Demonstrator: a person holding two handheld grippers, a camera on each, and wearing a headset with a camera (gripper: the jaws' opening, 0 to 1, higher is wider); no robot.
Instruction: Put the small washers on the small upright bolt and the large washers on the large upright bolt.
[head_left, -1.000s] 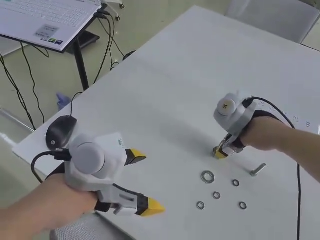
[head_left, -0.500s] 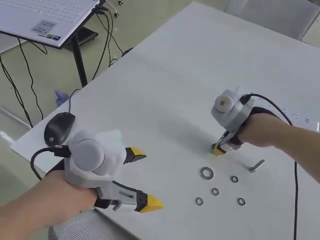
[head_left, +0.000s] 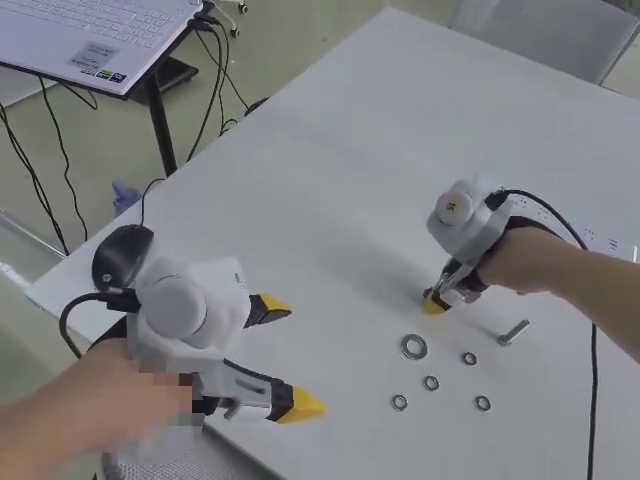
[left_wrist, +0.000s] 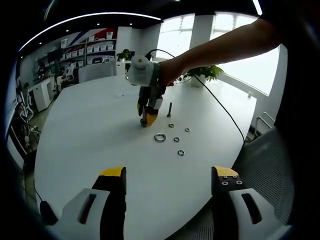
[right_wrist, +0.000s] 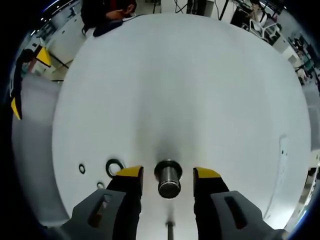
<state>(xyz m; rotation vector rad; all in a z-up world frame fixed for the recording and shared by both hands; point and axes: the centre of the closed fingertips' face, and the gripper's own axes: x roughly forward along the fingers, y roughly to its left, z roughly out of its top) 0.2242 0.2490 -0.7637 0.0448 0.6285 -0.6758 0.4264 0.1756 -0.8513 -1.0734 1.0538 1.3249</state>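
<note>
The left gripper (head_left: 290, 357) is held over the table's (head_left: 330, 180) near edge, its jaws spread wide with nothing between them. Further right, one large washer (head_left: 414, 347) and four small washers (head_left: 431, 383) are laid flat. The upright large bolt (right_wrist: 168, 180) is bracketed by the right gripper (head_left: 435, 301), whose jaws are parted, with a narrow gap seen on either side.

Left tongs (head_left: 289, 356), right tongs (head_left: 435, 301) (both agape)

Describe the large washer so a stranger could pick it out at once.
On the table, find the right gripper. Just below its tips in the head view lie five washers. The large washer is nearest the tips and clearly wider than the other four.
</note>
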